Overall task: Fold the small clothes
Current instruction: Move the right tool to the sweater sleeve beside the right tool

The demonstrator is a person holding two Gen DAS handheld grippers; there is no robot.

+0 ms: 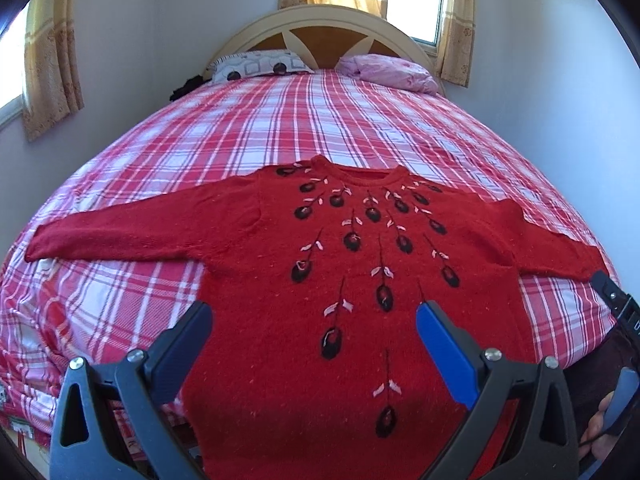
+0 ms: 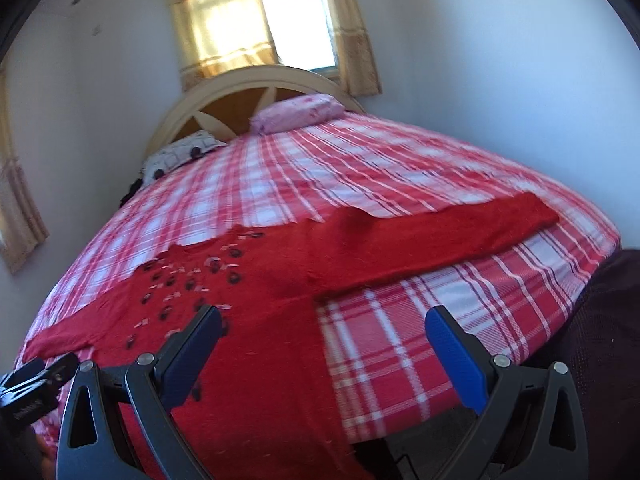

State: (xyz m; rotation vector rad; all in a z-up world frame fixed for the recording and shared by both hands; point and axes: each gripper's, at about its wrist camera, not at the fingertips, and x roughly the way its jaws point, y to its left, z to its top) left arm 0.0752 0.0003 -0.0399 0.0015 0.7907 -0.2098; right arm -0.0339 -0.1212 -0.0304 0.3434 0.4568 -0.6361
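Folding has not begun: one red sweater lies face-up and spread flat on the bed, collar toward the headboard, hem hanging over the near edge, both sleeves stretched outward. The left tool hovers over the lower body with its fingers spread wide, holding nothing; the right tool hangs over the sweater's right side and the bare plaid sheet, likewise spread and empty. A sensible first move, as I judge it, is to pinch one sleeve near the cuff — the right sleeve lies well within that tool's reach — and carry it across the chest, keeping the knit flat so it does not bunch. Counted: one sweater, two sleeves, two tools, two pillows — one patterned pillow, one pink pillow.
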